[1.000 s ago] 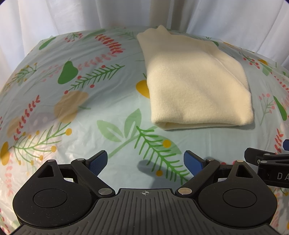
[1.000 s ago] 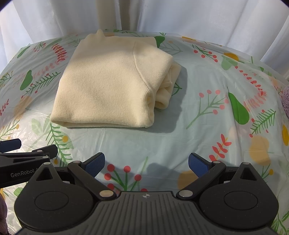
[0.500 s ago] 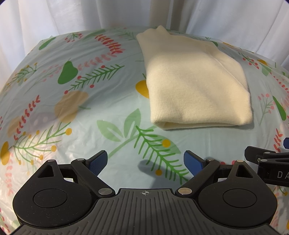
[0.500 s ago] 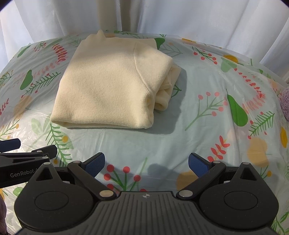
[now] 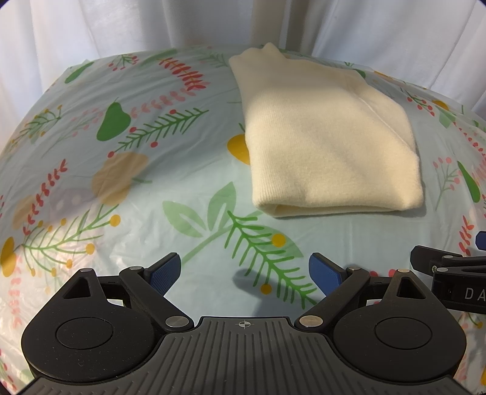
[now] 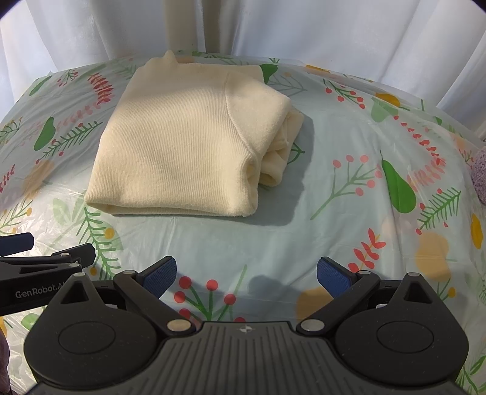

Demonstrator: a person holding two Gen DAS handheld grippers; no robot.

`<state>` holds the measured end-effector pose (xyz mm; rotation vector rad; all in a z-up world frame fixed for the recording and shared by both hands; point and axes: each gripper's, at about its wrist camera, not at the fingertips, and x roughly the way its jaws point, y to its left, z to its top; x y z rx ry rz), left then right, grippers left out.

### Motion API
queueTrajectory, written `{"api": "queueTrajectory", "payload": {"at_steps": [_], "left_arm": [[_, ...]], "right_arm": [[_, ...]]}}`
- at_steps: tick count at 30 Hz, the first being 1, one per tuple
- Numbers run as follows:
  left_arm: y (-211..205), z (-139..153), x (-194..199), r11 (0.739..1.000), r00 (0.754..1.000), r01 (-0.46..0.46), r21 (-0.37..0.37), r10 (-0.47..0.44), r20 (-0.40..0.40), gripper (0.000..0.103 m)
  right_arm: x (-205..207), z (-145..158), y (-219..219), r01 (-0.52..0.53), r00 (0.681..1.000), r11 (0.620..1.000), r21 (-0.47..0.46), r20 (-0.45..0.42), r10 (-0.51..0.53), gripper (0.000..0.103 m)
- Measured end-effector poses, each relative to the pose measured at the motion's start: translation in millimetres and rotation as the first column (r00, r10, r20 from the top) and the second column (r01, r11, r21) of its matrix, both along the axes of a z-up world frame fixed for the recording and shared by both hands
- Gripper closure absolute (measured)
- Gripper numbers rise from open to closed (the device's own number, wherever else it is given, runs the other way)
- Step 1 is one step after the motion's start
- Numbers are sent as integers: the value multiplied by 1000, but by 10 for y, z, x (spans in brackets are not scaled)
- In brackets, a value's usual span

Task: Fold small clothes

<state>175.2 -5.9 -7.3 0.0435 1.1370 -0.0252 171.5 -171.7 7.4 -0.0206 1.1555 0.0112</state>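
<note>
A cream knit garment [image 5: 328,139] lies folded into a thick rectangle on the floral tablecloth [image 5: 152,188]. It also shows in the right wrist view [image 6: 188,142], with its rolled layers facing right. My left gripper [image 5: 244,273] is open and empty, held over the cloth in front of the garment's near left corner. My right gripper [image 6: 246,275] is open and empty, in front of the garment's near right corner. Each gripper's fingers show at the edge of the other's view, the right gripper's fingers [image 5: 449,267] and the left gripper's fingers [image 6: 45,255].
White curtains [image 6: 273,27] hang behind the table's far edge. A purple speckled thing [image 6: 480,173] sits at the right edge of the table. Bare cloth lies to the left [image 5: 76,152] and right [image 6: 379,182] of the garment.
Almost nothing differs. Both grippers stay open and drift very slightly; the garment lies still.
</note>
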Motion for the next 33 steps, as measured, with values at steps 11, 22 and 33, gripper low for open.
{"api": "queueTrajectory", "payload": {"at_steps": [11,22,33], "left_arm": [[-10,-4,2,1000,1000,-2,-7,2,-2,8],[-37,27,-14,1000,1000,4,-29,-4,20,8],[-23,16,-10,1000,1000,-6,-7,6,23,8]], "right_arm": [[2,0,-1,-1,1000,1000,-2,2,1,4],[7,-6,-6,-3,1000,1000,-8,3,3,4],[11,-11,15,3,1000,1000,-22,6,-3,4]]}}
